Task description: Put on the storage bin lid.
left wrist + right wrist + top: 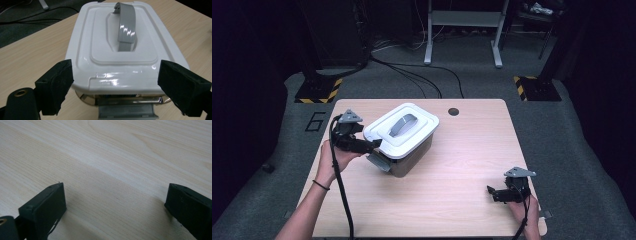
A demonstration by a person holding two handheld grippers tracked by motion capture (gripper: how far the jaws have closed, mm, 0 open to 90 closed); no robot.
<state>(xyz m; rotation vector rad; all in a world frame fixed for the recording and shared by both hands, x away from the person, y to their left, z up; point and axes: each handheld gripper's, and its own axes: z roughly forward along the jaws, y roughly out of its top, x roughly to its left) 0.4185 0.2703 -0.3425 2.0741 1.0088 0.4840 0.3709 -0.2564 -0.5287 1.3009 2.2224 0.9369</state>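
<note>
A lidded storage box (404, 137) is set on the table (462, 200), toward the left edge and nearer the far edge than the near one. Its long axis runs diagonally, from the near left toward the far right. The grey handle (126, 27) on the white lid (100, 37) is aligned with that axis.

The left gripper (374, 145) is held just beside the box's near-left short end, jaws apart and clamped on nothing. A grey latch (126, 112) hangs flipped open below the lid rim at this end.

The step in hand is judged to be unlatching the lid. The lid should be approached squarely, and any far latch freed before lifting.

The right gripper (488, 190) is rested near the near right corner, jaws apart, nothing between them.
</note>
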